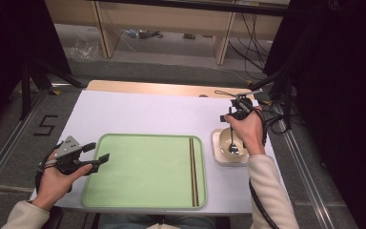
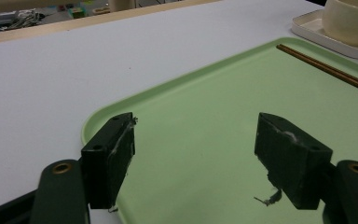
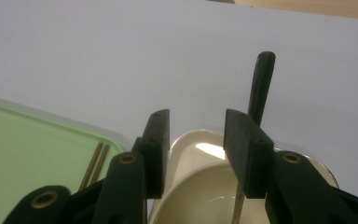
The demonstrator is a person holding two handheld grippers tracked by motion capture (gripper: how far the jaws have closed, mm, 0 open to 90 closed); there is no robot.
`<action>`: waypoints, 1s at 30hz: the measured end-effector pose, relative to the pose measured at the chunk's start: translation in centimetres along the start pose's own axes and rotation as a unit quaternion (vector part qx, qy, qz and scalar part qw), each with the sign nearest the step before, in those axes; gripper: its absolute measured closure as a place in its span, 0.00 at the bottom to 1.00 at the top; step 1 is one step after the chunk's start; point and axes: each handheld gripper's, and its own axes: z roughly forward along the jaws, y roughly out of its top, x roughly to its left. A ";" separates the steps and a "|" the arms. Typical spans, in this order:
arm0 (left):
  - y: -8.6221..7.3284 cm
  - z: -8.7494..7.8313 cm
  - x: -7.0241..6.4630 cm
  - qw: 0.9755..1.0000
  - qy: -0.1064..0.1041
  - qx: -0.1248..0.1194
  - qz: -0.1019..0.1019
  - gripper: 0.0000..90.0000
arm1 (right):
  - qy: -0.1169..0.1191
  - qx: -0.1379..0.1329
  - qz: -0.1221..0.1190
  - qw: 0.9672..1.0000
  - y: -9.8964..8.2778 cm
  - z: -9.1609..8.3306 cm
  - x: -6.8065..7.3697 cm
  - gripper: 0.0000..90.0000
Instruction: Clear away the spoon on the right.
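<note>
A light green tray [image 1: 143, 171] lies in the middle of the white table, with a pair of brown chopsticks [image 1: 193, 171] along its right side. To its right a cream bowl [image 1: 226, 140] stands on a square saucer [image 1: 219, 158], and a dark-handled spoon [image 1: 233, 149] rests in the bowl. My right gripper [image 1: 237, 114] hangs just over the bowl [image 3: 200, 186], jaws open; the spoon handle [image 3: 261, 79] rises behind the right jaw, outside the gap. My left gripper [image 1: 100, 151] sits open at the tray's left rim [image 2: 121, 105], nothing between its jaws.
The white tabletop [image 1: 147, 112] ends in a wooden strip [image 1: 162, 88] at the back. Black frame posts [image 1: 26, 86] stand at both sides, and cables [image 1: 248, 47] lie on the floor beyond. Metal rails [image 1: 9, 143] run beside the table.
</note>
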 end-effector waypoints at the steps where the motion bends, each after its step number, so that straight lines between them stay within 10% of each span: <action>1: 0.0 0.0 0.0 1.000 0.000 0.000 0.000 0.32 | 0.000 0.003 0.000 1.000 0.0 0.0 0.0 0.69; 30: 0.1 -0.1 0.0 1.000 0.002 -0.002 0.006 0.32 | -0.027 0.003 0.014 1.000 -0.3 0.2 -2.2 0.64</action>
